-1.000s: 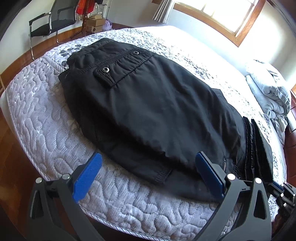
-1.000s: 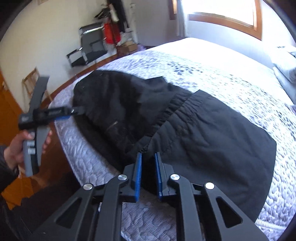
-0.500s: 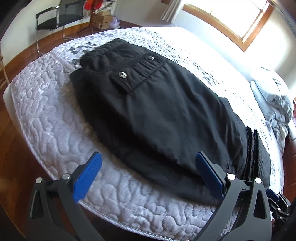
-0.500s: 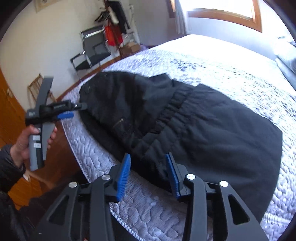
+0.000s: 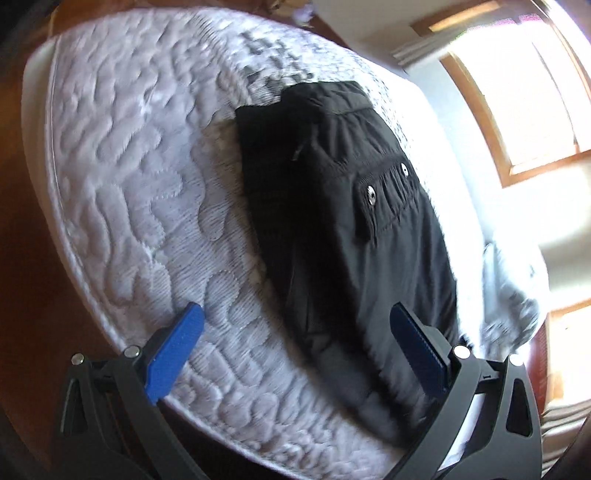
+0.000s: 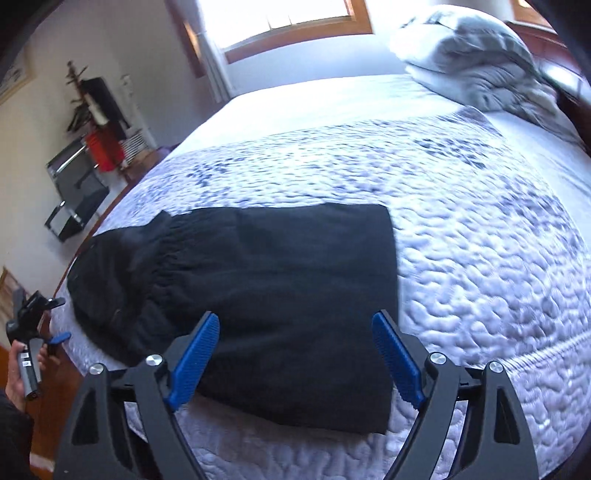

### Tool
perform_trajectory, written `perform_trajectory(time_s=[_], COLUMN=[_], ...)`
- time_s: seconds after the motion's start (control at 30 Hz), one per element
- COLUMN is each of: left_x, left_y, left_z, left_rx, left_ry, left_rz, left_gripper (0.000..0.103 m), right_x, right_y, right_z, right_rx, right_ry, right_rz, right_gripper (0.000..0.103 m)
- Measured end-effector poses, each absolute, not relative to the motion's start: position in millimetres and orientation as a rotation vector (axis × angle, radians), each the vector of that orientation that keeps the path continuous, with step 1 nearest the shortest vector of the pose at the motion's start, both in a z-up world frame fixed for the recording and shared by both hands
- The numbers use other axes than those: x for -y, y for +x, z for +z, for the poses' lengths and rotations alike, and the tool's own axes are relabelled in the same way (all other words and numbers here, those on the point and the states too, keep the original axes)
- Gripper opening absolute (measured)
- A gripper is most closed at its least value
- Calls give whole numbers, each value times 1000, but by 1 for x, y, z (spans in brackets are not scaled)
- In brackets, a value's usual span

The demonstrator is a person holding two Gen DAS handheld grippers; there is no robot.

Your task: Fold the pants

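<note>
The black pants [image 5: 343,229] lie folded in a flat rectangle on the quilted mattress [image 5: 140,192], waistband and snap pockets toward the far end. They also show in the right wrist view [image 6: 266,284]. My left gripper [image 5: 295,354] is open and empty, above the mattress's near corner beside the pants. My right gripper [image 6: 295,354] is open and empty, just above the near edge of the pants. The left gripper also shows in the right wrist view [image 6: 40,321], held in a hand off the bed's left edge.
A grey bundled duvet [image 6: 476,62] lies at the head of the bed. A black chair [image 6: 74,184] and a coat rack [image 6: 92,114] stand by the left wall. Wooden floor [image 5: 22,295] borders the mattress edge. A window [image 6: 280,14] is behind the bed.
My right gripper has opened wide, let go of the pants and pulled back. My left gripper has swung away to the bed's corner and tilted; it stays open.
</note>
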State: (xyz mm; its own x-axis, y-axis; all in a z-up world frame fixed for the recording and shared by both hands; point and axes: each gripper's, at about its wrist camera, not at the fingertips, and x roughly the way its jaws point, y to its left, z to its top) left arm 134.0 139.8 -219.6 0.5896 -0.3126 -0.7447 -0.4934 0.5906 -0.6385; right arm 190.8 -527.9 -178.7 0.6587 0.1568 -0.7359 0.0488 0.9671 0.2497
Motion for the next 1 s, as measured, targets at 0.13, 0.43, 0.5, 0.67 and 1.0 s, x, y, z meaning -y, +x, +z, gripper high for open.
perform_trajectory(time_s=[0.13,0.43,0.5,0.67,1.0], left_x=[-145,-135,-134,-133,-120], left_y=[133,144,148,161,180], left_z=[-224,-239,-242,-247,-236], left_rx=[-945,-927,-918,-897,-863], left_ry=[-1091,-1265,-1291,-1344,-1306], left_rz=[86,29,23,13,30], left_gripper=[100,100,100,100,99], right_x=[531,520,519,522,520], right_y=[189,190,190,190,192], right_z=[-186,-191,-190,-190,-193], right_rx=[-865,-870,-871,-868,-877], right_ry=[247,208,200,211,203], right_rz=[45,56,52,42,32], right_gripper=[86,86,86,86,86])
